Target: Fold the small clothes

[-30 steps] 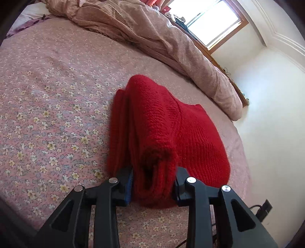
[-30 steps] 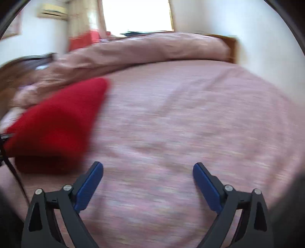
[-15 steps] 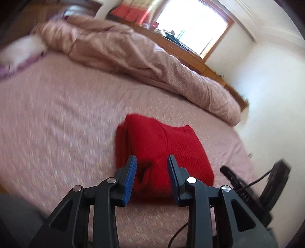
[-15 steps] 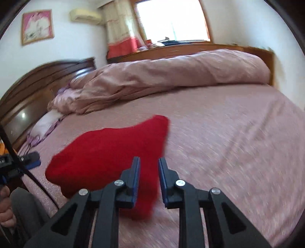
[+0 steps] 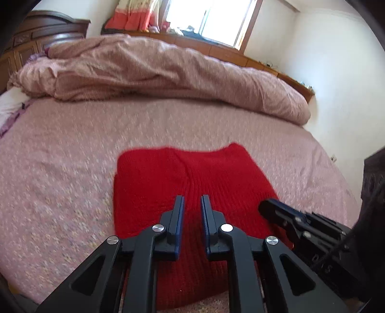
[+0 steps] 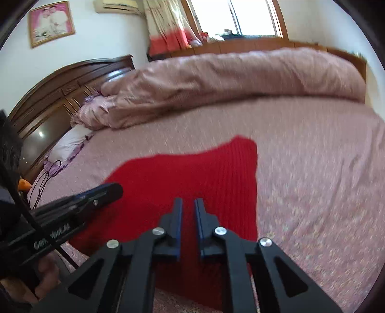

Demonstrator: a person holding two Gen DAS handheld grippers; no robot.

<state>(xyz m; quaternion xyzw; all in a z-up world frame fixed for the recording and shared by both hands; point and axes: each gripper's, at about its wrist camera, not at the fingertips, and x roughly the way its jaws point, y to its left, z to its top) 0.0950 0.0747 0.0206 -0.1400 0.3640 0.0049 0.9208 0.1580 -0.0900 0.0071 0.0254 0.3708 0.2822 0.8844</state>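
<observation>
Nearest to me, my left tool (image 5: pixel 192 204) has its blue pads drawn in to a narrow slit and still closing, with nothing between them; a second ago those same pads were pinching the rolled near edge of the red knitted garment (image 5: pixel 187 183). My right tool (image 6: pixel 188 207) is likewise narrow and closing on nothing, where a second ago it stood wide open over bare bedspread to the right of the red knit. Both tools now hang above the near end of the garment, not touching it; in the left view the right tool shows at the right edge, and in the right view the left tool shows at the left with a hand (image 6: pixel 45 277) gripping its handle.

The garment lies folded into a flat, roughly square pad on the pink floral bedspread (image 5: pixel 60 180), near the bed's near edge. Earlier it stood bunched and humped between the left pads; now it lies flat.

Farther off, a rumpled pink duvet (image 5: pixel 168 72) runs along the far side of the bed, a dark wooden headboard (image 6: pixel 60 96) at the far left, and a window (image 6: pixel 231 16) beyond.
</observation>
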